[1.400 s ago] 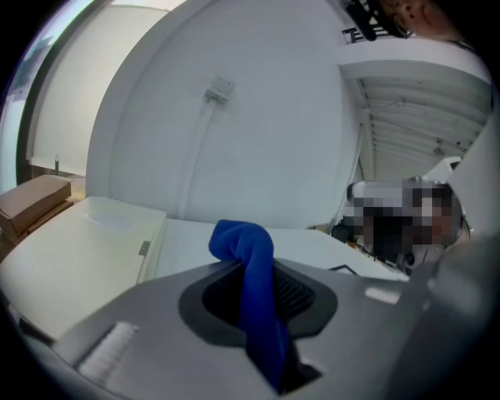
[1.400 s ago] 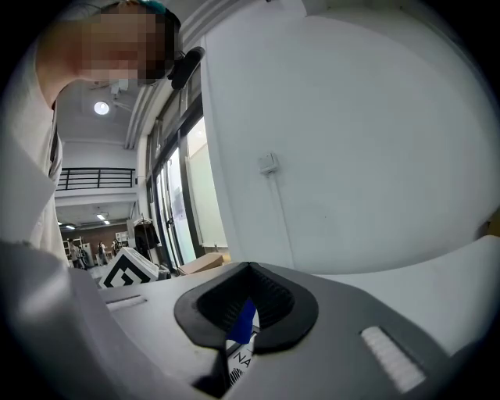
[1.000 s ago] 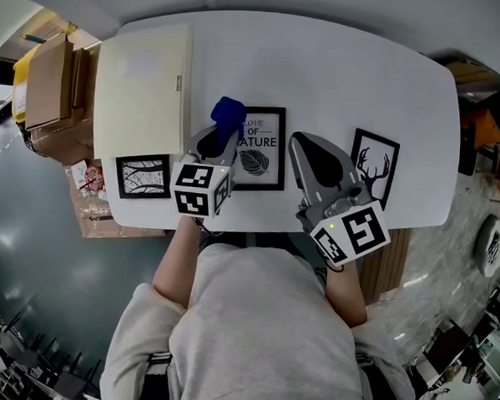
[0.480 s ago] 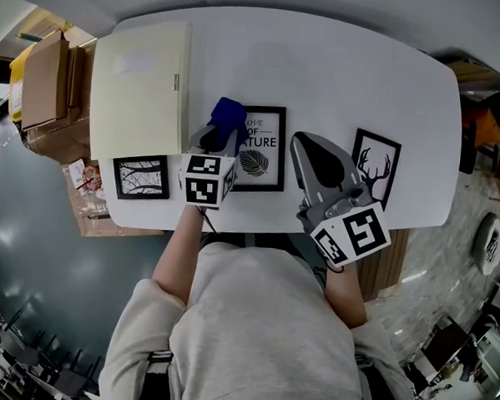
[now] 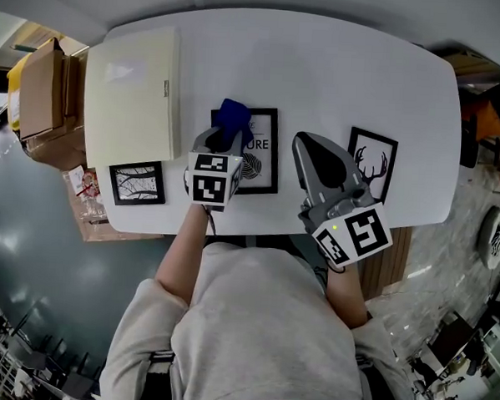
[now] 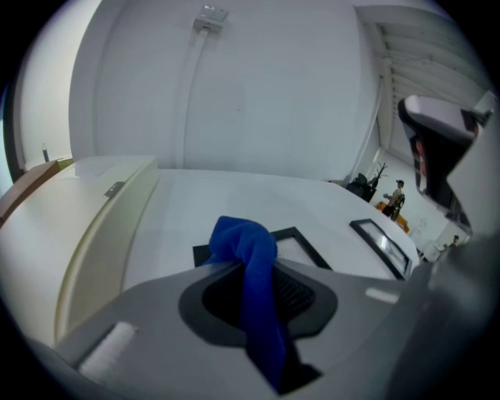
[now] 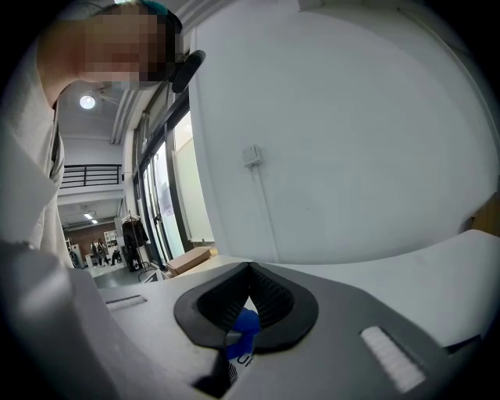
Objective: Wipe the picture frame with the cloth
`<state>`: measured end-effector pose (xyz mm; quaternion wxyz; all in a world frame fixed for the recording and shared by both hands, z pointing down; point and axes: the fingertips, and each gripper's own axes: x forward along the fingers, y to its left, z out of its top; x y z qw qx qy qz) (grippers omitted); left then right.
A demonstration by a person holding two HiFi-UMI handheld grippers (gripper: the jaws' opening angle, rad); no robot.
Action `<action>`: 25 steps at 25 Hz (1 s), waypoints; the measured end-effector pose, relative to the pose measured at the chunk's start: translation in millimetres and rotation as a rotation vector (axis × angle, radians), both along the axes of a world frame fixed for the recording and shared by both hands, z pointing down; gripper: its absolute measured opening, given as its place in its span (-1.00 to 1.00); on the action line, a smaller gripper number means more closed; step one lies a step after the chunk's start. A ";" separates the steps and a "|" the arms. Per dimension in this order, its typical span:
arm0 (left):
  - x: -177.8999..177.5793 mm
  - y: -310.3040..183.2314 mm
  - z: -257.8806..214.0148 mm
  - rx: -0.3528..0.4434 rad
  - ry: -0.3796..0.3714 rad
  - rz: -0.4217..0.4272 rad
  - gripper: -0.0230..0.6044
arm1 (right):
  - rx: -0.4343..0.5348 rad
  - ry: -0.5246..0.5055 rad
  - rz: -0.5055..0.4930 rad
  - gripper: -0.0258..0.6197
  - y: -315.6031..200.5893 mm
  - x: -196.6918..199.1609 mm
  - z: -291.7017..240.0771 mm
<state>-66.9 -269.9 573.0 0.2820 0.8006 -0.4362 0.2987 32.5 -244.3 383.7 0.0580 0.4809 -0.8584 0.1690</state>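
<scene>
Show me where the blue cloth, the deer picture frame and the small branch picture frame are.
blue cloth [image 5: 234, 115], head view, bunched upper end
deer picture frame [image 5: 371, 165], head view, middle of print
branch picture frame [image 5: 136, 183], head view, middle of print

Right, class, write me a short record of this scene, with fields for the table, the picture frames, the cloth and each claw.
table: white, carrying three black frames and a cream box
middle frame: leaf print, its top left corner overlapped by the cloth
other frames: deer frame at right, branch frame at left
cloth: blue
left claw: shut on cloth
right claw: shut, empty
</scene>
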 end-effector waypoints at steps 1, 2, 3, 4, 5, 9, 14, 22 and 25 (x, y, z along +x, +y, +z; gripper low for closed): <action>3.7 0.0 -0.1 -0.001 0.000 0.003 -0.72 | 0.000 0.000 0.003 -0.92 0.2 2.8 -0.2; 7.0 -0.2 -0.1 0.000 -0.002 0.009 -0.72 | -0.001 0.000 0.007 -0.92 0.3 5.5 0.0; 10.1 -0.5 0.2 0.001 -0.005 0.016 -0.72 | -0.002 0.000 0.010 -0.92 0.3 7.8 0.7; 13.1 -0.7 0.7 0.001 -0.007 0.023 -0.72 | -0.002 0.000 0.014 -0.92 0.3 9.8 1.7; 16.0 -0.7 1.2 -0.001 -0.009 0.028 -0.72 | -0.003 0.000 0.018 -0.92 0.5 11.9 2.5; 29.3 1.6 2.1 -0.010 -0.030 0.055 -0.72 | -0.003 -0.001 0.030 -0.92 2.7 22.0 3.8; 47.3 4.4 1.0 -0.025 -0.041 0.085 -0.72 | 0.000 -0.005 0.043 -0.92 6.4 33.7 2.6; 71.3 12.2 1.4 -0.035 -0.044 0.125 -0.72 | 0.000 -0.007 0.057 -0.92 13.3 46.0 3.0; 75.9 12.7 1.7 -0.028 -0.049 0.131 -0.72 | 0.000 -0.006 0.059 -0.92 14.9 49.6 2.8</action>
